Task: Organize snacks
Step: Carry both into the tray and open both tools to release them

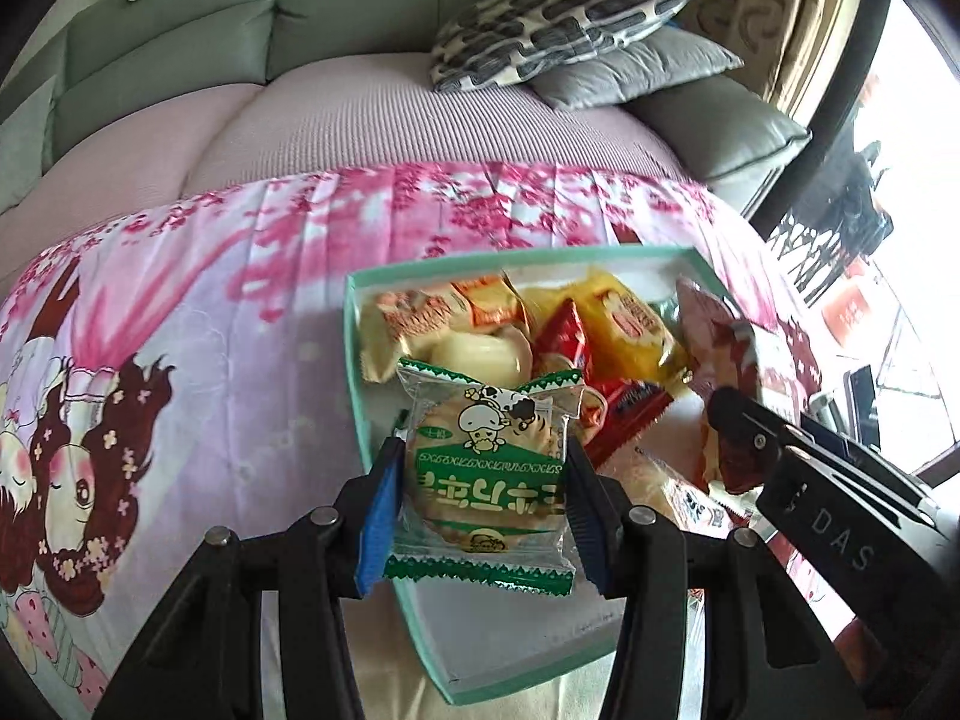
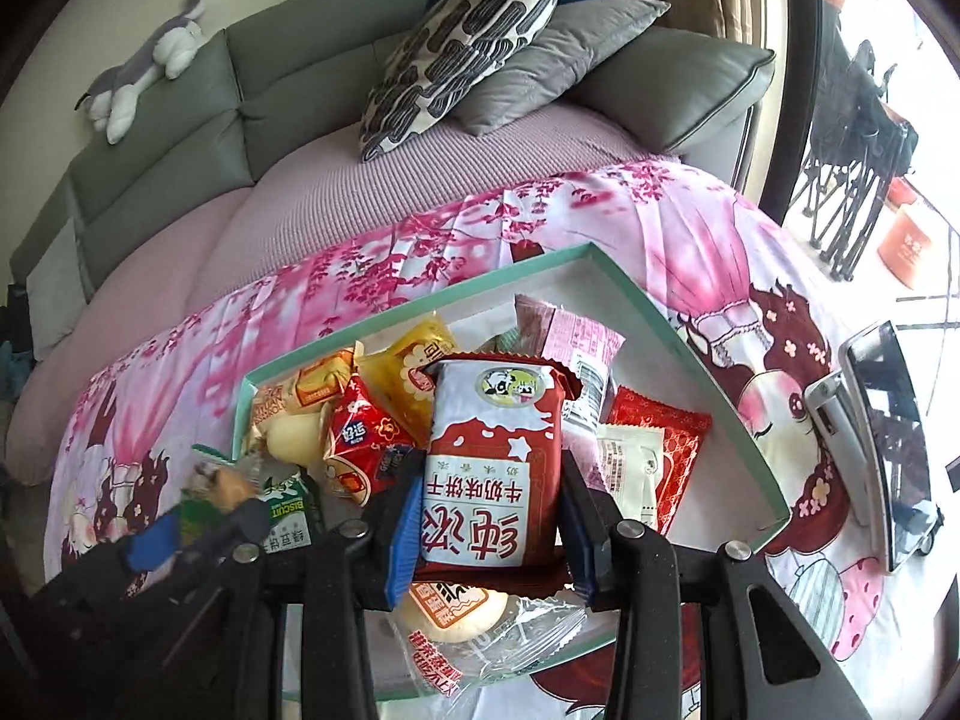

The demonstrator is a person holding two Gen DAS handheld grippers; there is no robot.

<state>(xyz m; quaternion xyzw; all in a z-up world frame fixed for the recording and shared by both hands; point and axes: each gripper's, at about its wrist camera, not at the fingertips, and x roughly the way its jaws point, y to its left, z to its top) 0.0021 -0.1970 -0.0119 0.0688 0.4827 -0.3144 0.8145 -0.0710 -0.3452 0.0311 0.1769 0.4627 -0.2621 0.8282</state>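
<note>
snacks: left gripper (image 1: 483, 474) pinches a green biscuit packet (image 1: 480, 474), right gripper (image 2: 486, 504) clamps a red biscuit pack (image 2: 489, 468).

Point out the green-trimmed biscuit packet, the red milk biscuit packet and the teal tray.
green-trimmed biscuit packet (image 1: 483, 468), left wrist view, clear front.
red milk biscuit packet (image 2: 492, 468), right wrist view, printed front.
teal tray (image 1: 354, 348), left wrist view, left rim.

Box crowded ahead of our tongs
Snack packets (image 1: 630, 324) fill the box's (image 1: 354, 324) far end; bare cloth (image 1: 240, 330) lies left of our left tongs (image 1: 483, 474).
</note>
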